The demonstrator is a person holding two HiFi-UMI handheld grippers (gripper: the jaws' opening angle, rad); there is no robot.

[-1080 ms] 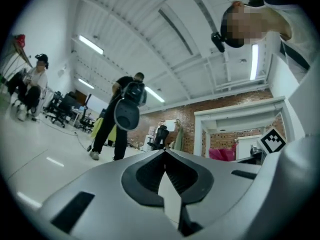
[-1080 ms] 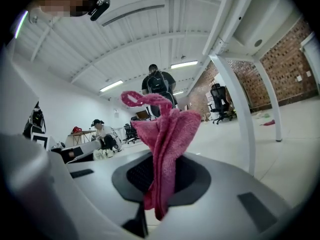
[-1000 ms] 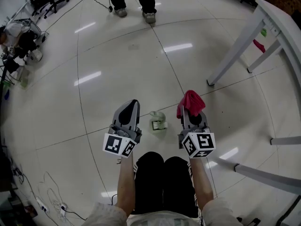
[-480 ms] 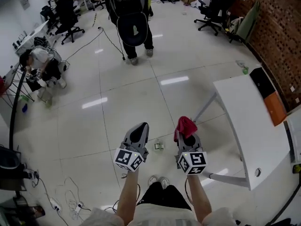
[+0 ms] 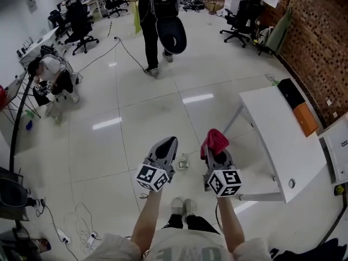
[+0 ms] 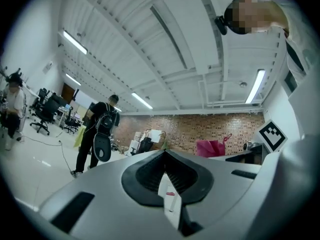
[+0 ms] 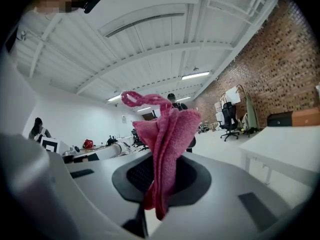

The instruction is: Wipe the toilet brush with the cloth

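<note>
Evidently wiping had not begun: the right gripper (image 5: 214, 149) was clamped on the pink cloth (image 5: 215, 140), the left gripper (image 5: 169, 142) was shut and empty, and what looked like the toilet brush (image 5: 182, 161) lay on the floor (image 5: 109, 145) between them, so the left likely had to open and fetch it

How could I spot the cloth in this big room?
Find the white table on the right. Just left of it, the person's right gripper pinches the cloth, a crumpled pink-red rag. The left gripper beside it is shut on nothing.
</note>
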